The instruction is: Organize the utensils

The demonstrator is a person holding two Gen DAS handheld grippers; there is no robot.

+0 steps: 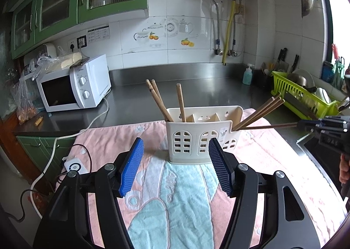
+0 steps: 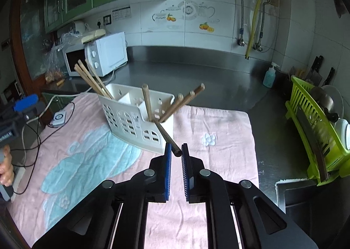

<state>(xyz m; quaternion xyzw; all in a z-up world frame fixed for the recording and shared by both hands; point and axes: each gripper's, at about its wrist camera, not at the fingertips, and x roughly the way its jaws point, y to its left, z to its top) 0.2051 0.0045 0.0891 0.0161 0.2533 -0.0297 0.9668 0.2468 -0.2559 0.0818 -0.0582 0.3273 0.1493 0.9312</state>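
The right gripper (image 2: 176, 152) pinches 1 dark chopstick (image 2: 167, 137) at its near end, tip inside the white utensil holder (image 2: 131, 117). The left gripper (image 1: 175, 161) hangs spread. Light, stiff, smooth, the stick likely slips unless gripped near its end.

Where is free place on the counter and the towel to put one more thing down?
The steel counter is bare between the microwave and the soap bottle. The pink towel is free on the side of the utensil holder nearer the green dish rack. It is crowded around the holder, where chopsticks lean out.
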